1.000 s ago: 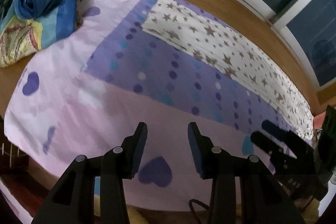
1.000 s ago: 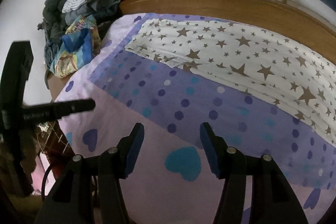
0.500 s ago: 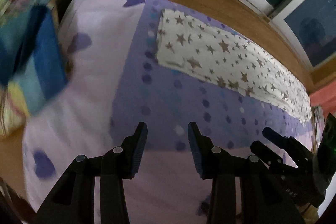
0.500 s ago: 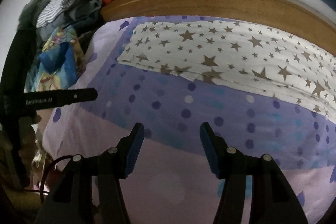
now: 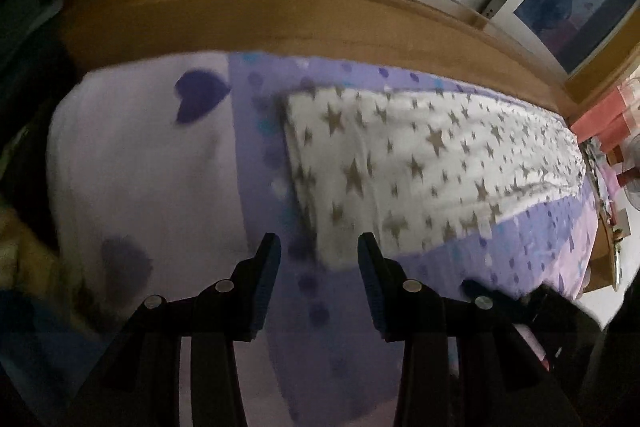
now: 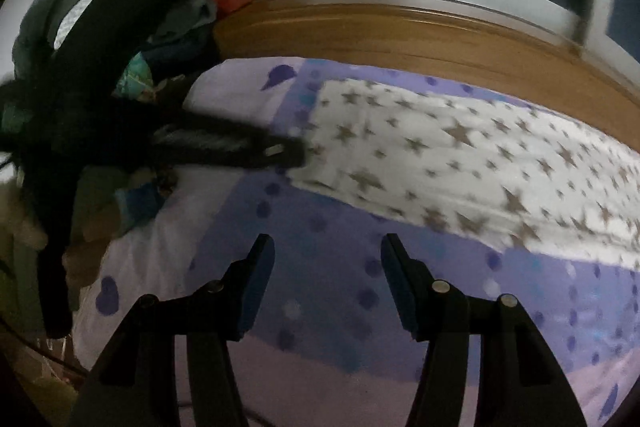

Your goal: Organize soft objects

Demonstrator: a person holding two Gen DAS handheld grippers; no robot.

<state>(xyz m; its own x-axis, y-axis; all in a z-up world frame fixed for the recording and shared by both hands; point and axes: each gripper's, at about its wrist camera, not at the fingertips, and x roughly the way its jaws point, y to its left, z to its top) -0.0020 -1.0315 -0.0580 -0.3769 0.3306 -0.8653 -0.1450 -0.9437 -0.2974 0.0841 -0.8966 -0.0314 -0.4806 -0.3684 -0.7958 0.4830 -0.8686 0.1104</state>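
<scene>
Since a second ago both views have been swung toward the star-print cloth, and the left tongs have been carried from the pink heart area up to that cloth's near left corner. The star-print cloth is laid flat on the purple dotted quilt, along the quilt's far side next to the wooden ledge. Both tongs are spread and nothing is pinched. The right tongs are held over the dotted band just short of the cloth's near edge. In the right view the left tongs' tip is seen at the cloth's left corner; contact cannot be told, frames are blurred. A clothes pile is seen beyond the cloth's left end.

Step judged: reaching for a corner grasp. Only the cloth's edge should be pinched, not the quilt under it; both corners should be taken level so the fold stays square.
</scene>
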